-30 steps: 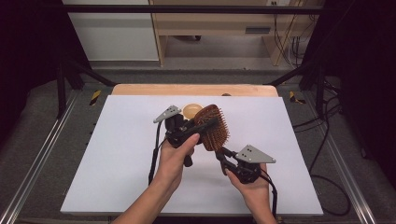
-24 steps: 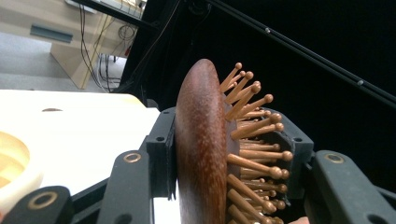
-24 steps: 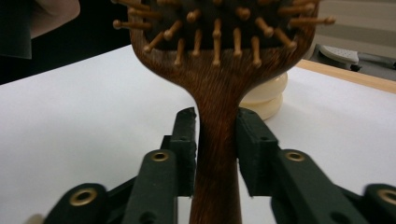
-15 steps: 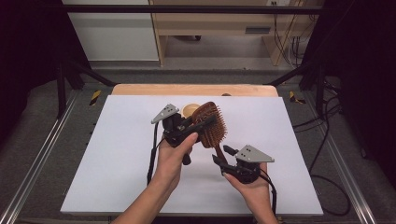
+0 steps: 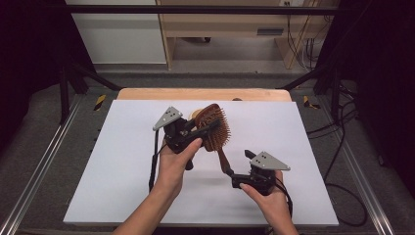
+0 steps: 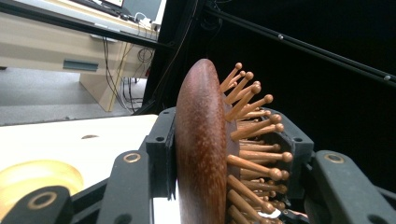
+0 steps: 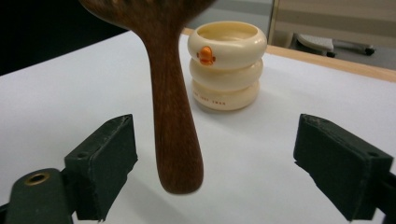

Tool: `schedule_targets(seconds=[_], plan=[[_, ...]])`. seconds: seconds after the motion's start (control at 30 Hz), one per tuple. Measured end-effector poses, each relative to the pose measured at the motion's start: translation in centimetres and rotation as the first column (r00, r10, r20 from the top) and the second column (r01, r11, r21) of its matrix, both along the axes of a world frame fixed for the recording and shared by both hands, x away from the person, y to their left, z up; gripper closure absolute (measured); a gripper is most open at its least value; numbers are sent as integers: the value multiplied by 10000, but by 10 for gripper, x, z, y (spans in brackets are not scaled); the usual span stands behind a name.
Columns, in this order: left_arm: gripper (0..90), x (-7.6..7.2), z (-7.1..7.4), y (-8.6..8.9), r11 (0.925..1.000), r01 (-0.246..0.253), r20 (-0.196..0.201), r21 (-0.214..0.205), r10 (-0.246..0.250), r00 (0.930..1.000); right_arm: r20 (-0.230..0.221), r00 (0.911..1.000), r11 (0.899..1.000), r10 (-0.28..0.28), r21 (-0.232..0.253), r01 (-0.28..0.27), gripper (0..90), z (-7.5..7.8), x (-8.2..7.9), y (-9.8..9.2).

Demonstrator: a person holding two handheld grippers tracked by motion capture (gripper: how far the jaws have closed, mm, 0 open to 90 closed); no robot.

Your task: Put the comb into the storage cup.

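Since the earlier frame, the right claw (image 5: 238, 165) has just been opening its jaws off the hairbrush (image 5: 214, 128) handle, which hangs between the spread pads untouched (lower middle of the right gripper view). At frame centre the left claw (image 5: 195, 133) is clamped on the brush head, holding it off the counter (image 5: 122, 156), long axis slanting down toward the right claw. A cream container (image 7: 227, 65) stands behind.

Two handheld black claws, left claw (image 5: 208, 128), right claw (image 5: 238, 165), grey three-cornered top plates, brass-ringed screw holes, trailing black cables, bare forearms.
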State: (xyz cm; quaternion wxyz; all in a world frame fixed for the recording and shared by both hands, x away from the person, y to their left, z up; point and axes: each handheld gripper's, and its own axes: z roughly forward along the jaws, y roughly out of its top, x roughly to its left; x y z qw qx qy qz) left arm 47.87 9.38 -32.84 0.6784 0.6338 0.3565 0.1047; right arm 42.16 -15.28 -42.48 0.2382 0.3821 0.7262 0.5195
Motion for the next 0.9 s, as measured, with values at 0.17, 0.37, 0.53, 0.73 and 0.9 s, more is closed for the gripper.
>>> schedule_targets(seconds=[0.17, 0.37, 0.53, 0.73, 0.9], plan=[[508, 0, 7, 8, 9999, -134, 74, 4, 134, 9999, -382, 9990, 9994, 225, -268, -235, 84, -1, -6, -11], [508, 2, 19, 14, 9996, -230, 223, 169, 226, 9995, -630, 9980, 9993, -91, 361, 114, 74, -10, -12, -40], [508, 5, 28, 13, 9996, -259, 314, 119, 256, 9992, -651, 9975, 9983, -278, 502, 311, 79, -12, -7, -49], [507, 10, 41, 14, 9994, -341, 456, 31, 339, 9984, -607, 9976, 9987, -335, 372, 358, 79, -15, -5, -52], [506, 16, 49, 15, 9987, -505, 569, 65, 501, 9971, -565, 9979, 9993, -310, 211, 322, 79, -16, -5, -52]])
